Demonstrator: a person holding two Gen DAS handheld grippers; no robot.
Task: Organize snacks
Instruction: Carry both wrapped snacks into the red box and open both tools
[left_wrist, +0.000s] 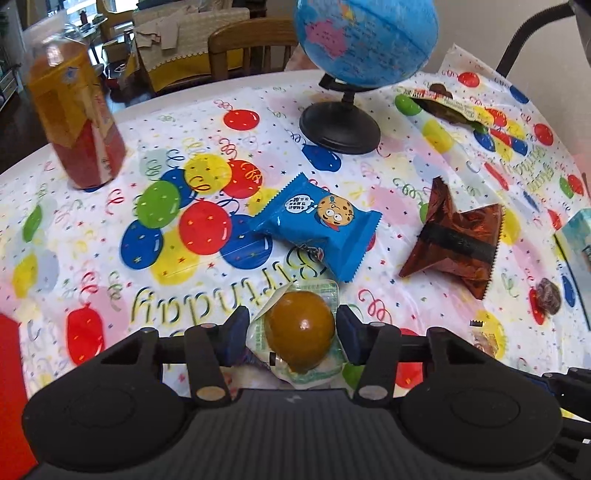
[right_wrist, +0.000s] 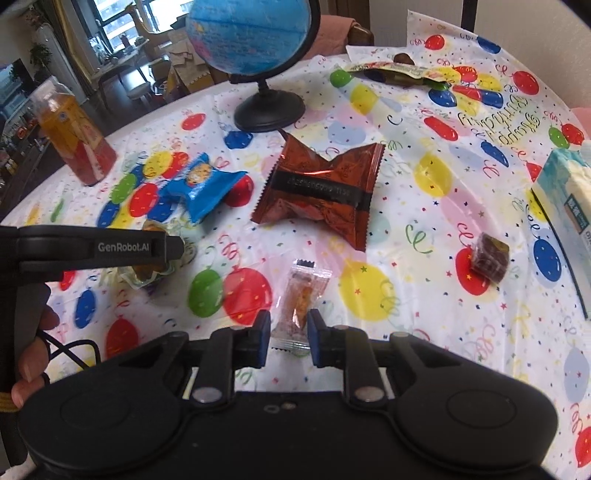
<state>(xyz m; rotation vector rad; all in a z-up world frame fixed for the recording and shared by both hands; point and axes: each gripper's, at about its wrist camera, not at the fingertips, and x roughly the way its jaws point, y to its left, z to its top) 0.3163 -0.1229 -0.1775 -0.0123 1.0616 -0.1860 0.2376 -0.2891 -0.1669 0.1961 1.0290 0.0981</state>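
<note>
Snacks all over a worktop (left_wrist: 122, 122) with a balloon birthday cloth. Far left stands a clear jar (left_wrist: 75, 122) with an orange and red label. Next, the left gripper (left_wrist: 291, 334) has its jaws clamped on a round brown snack in clear wrap (left_wrist: 300, 334), one pad on each side. Just beyond it lies a blue cookie packet (left_wrist: 317, 225), with a globe (left_wrist: 364, 40) on a black stand further back. Then a reddish-brown foil packet (right_wrist: 323, 192) near the middle. The right gripper (right_wrist: 286, 334) has its jaws nearly closed, pinching a thin clear-wrapped bar (right_wrist: 301, 304) by its near end. Off to the right sit a small dark wrapped candy (right_wrist: 489, 258) and a tissue box (right_wrist: 565, 199) at the edge.
</note>
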